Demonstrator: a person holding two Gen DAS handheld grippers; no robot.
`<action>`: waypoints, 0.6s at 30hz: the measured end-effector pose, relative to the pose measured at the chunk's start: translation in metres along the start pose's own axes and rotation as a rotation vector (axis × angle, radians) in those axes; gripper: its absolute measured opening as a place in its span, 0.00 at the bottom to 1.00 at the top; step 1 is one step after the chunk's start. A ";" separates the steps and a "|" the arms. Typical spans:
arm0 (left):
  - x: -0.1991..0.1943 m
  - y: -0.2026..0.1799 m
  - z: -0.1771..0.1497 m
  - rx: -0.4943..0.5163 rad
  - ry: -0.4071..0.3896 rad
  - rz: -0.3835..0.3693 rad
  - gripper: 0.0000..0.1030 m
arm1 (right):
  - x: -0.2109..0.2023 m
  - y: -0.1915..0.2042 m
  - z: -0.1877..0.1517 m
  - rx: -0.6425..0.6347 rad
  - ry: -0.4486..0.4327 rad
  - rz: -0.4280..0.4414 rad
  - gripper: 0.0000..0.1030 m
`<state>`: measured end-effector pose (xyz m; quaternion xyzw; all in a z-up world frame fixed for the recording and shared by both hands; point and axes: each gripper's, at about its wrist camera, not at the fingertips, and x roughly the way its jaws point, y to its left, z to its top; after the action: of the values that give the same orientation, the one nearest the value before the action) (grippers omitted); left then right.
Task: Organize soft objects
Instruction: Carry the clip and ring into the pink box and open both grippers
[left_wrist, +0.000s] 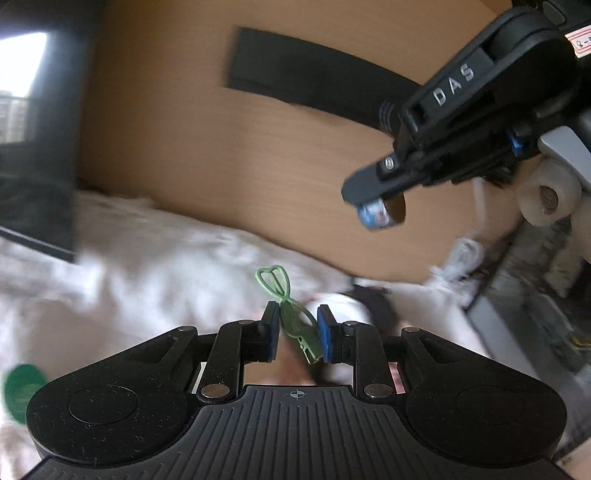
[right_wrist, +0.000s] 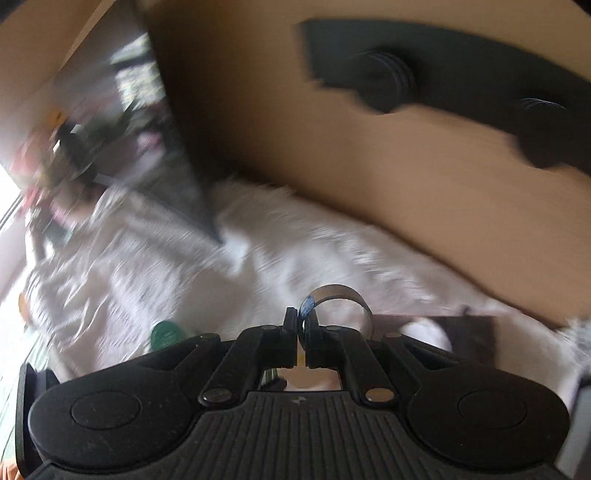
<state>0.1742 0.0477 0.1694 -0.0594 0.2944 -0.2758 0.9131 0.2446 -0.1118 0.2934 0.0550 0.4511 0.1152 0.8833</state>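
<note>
Green plastic clip (left_wrist: 295, 325) sat pinched in the left hand-held gripper (left_wrist: 297, 332) – the right hand-held gripper (right_wrist: 303, 325), clamped shut on a clear ring (right_wrist: 334, 295) – both presumably lifted off the white bedding (left_wrist: 147, 266) for sorting.

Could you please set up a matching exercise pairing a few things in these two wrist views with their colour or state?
Things:
1. left gripper
2. right gripper
3. fluffy blanket
4. wooden board

States:
A. white, lying below both grippers
B. shut on a clear tape ring
C. tan, carrying a black strip
D. shut on a green clip

Pairs: 1-D, 2-B, 3-A, 4-C
</note>
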 end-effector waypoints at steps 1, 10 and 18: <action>0.005 -0.008 -0.002 0.007 0.014 -0.023 0.24 | -0.006 -0.010 -0.005 0.019 -0.019 -0.020 0.03; 0.066 -0.063 -0.038 0.060 0.134 -0.165 0.24 | 0.001 -0.110 -0.053 0.281 -0.058 -0.107 0.03; 0.122 -0.073 -0.062 0.133 0.250 -0.136 0.25 | 0.084 -0.140 -0.088 0.326 0.055 -0.147 0.03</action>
<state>0.1869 -0.0756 0.0766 0.0163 0.3821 -0.3614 0.8504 0.2423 -0.2264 0.1474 0.1611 0.4905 -0.0229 0.8561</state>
